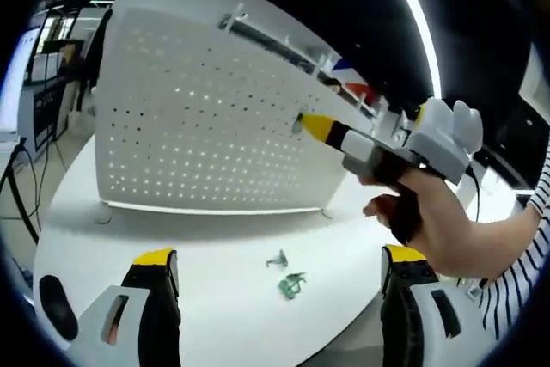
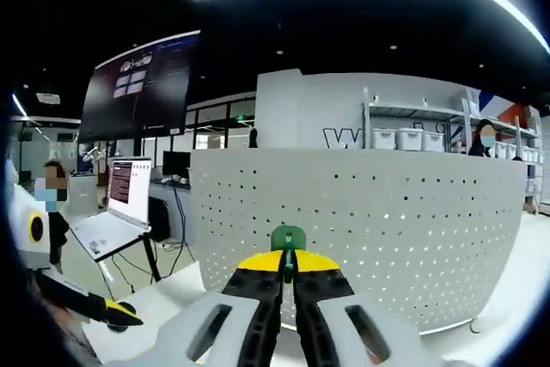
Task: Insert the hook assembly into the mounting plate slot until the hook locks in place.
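Left gripper view looks across a round white surface (image 1: 215, 298) toward an upright white perforated metal panel (image 1: 198, 118) standing on it. The left tool (image 1: 279, 285) shows its two black, yellow-tipped jaws rising at 7 and 5 o'clock, spread wide with nothing between them. Between those jaws, near the picture's 6 o'clock, two small green hook pieces (image 1: 286, 274) lie loose on the surface, just beside each other and well apart from the panel. From 3 o'clock the right tool (image 1: 302, 124) reaches in, held by a person's hand (image 1: 438, 221) with a striped sleeve (image 1: 520, 272) behind it; its yellow tip meets the face of the panel right of its centre. At 11 o'clock a grey metal rail (image 1: 275, 45) runs along behind the panel's top edge.

The right gripper view faces the same panel (image 2: 361, 229) straight on. The right tool (image 2: 288, 268) has its jaws pressed together at 6 o'clock, pinching a small green plastic hook (image 2: 288, 238) that stands up above the yellow tips, in front of the dotted panel; whether the hook touches the panel cannot be told here. At 9 o'clock an open laptop (image 2: 116, 208) sits on a stand, and the left tool (image 2: 120, 314) pokes in at 8 o'clock. At 2 o'clock, white bins (image 2: 408, 139) rest on a shelf (image 2: 412, 118) behind the panel.
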`<action>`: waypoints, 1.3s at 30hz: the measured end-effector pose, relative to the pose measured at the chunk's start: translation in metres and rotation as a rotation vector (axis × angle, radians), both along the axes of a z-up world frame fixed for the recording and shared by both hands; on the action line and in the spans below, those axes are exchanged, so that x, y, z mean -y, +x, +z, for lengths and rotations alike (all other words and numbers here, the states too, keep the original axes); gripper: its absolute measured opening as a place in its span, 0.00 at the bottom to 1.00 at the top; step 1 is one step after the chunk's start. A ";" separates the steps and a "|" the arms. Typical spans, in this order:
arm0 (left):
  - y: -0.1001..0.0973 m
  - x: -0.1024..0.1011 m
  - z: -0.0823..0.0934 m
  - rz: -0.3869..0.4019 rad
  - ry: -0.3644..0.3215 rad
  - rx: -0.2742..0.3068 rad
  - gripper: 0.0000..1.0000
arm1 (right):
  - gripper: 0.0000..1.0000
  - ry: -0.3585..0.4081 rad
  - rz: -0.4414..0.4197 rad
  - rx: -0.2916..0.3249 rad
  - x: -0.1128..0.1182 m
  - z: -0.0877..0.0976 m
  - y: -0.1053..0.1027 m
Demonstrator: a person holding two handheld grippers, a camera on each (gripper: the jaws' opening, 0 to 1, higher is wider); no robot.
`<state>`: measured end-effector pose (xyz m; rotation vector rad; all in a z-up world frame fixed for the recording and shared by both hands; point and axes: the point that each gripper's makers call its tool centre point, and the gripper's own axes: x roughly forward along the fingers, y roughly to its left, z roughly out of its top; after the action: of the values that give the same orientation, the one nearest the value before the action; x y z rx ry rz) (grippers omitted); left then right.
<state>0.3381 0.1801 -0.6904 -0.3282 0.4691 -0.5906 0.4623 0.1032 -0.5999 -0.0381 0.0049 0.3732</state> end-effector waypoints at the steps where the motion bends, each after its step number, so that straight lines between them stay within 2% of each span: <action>1: 0.000 0.000 0.000 0.000 0.001 -0.001 0.99 | 0.00 -0.001 -0.009 0.004 0.002 0.001 0.003; 10: -0.002 0.001 -0.005 -0.010 0.006 -0.016 0.99 | 0.00 0.005 -0.074 0.024 0.017 0.008 0.030; 17: -0.003 0.001 -0.010 -0.015 0.016 -0.031 0.98 | 0.00 0.029 -0.095 0.026 0.018 0.012 0.041; 30: -0.004 -0.001 -0.016 -0.013 0.030 -0.051 0.98 | 0.00 0.028 -0.169 0.054 0.044 0.026 0.084; 33: -0.003 -0.002 -0.017 -0.009 0.029 -0.052 0.98 | 0.00 0.058 -0.189 0.047 0.050 0.029 0.091; 39: -0.001 -0.001 -0.017 -0.005 0.023 -0.056 0.97 | 0.00 0.034 -0.213 0.065 0.053 0.034 0.106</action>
<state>0.3374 0.1815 -0.7074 -0.3219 0.5300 -0.5817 0.5687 0.0504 -0.5662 -0.0154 -0.0612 0.1593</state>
